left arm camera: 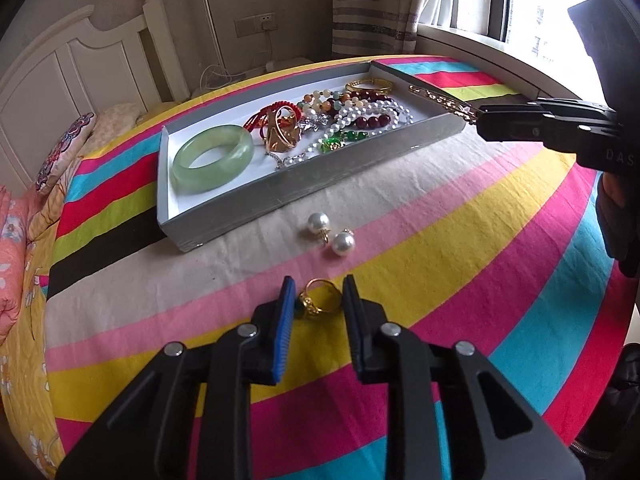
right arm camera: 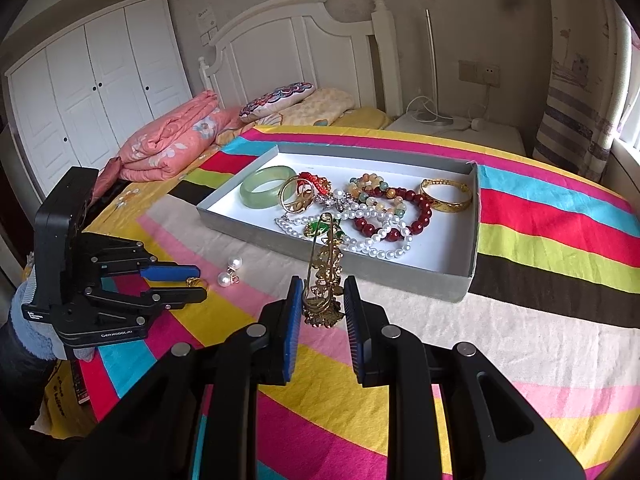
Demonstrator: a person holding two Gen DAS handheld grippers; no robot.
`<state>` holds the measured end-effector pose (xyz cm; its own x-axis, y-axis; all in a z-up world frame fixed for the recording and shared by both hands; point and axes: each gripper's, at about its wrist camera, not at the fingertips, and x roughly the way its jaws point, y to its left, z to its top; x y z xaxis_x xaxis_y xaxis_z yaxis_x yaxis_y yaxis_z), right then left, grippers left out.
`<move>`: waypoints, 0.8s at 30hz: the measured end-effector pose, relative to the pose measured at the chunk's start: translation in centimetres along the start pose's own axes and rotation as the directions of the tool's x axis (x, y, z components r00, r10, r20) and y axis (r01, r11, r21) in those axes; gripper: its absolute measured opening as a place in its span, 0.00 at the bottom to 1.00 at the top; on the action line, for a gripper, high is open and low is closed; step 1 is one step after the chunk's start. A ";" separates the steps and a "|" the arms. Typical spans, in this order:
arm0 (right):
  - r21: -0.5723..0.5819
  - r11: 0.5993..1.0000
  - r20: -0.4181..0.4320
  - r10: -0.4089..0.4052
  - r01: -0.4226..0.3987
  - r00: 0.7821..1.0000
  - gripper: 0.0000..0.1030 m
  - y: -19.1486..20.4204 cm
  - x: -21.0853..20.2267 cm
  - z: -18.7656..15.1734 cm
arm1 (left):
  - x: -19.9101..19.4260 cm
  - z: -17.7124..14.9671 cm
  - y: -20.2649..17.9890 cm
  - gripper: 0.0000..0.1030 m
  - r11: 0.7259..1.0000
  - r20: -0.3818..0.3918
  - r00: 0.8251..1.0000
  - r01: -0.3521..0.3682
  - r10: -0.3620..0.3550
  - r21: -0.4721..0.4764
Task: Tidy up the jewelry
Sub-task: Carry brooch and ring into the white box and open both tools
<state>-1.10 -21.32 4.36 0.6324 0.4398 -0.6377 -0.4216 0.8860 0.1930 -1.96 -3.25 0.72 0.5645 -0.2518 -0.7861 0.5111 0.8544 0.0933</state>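
The left tool [left arm camera: 318, 296] is seen half-closed around a gold ring [left arm camera: 320, 300] on the bed [left arm camera: 460, 240]; beyond it two pearl earrings [left arm camera: 331, 233] remain outside the filled grey tray [left arm camera: 280, 196]

The right tool [right arm camera: 323, 294] is clamped on an ornate gold brooch [right arm camera: 324, 280], raised short of the tray, so three pieces appear left

Daylight from blown-out window [left arm camera: 560, 8]; soft shadows on bedspread [left arm camera: 440, 240]. Strong fisheye bending, dark vignetted corners, focus sharp.
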 end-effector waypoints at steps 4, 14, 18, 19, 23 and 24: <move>-0.012 1.000 0.013 0.002 -0.002 1.000 0.21 0.3 -0.4 0.5 | -1.1 0.4 0.4 0.23 1.000 0.025 1.000 -0.010 0.010 -0.007; -0.036 0.999 0.027 -0.001 0.002 1.000 0.21 0.7 1.7 4.5 | -2.2 6.3 3.1 0.23 0.997 0.113 0.993 0.035 -0.027 -0.074; -0.026 1.000 0.018 0.004 -0.004 1.000 0.21 0.3 3.2 6.4 | -1.4 9.2 4.3 0.23 0.992 0.133 0.990 0.056 -0.041 -0.114; -0.018 1.000 0.011 0.008 -0.008 1.000 0.21 0.0 3.7 6.9 | -1.1 9.8 4.7 0.23 0.990 0.135 0.990 0.058 -0.041 -0.127; 0.029 1.000 -0.025 0.000 0.000 1.000 0.21 -1.2 6.0 8.7 | 0.6 12.5 6.8 0.23 0.979 0.133 0.990 0.071 -0.046 -0.193; 0.040 0.999 -0.040 -0.006 0.008 0.999 0.21 -1.5 6.7 9.0 | 1.1 13.1 7.3 0.23 0.975 0.132 0.990 0.070 -0.042 -0.211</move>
<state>9.59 -18.37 6.57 0.6088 0.4280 -0.6680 -0.3905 0.8946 0.2173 10.93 -3.22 8.55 0.6226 -0.3455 -0.7021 0.4012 0.9113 -0.0926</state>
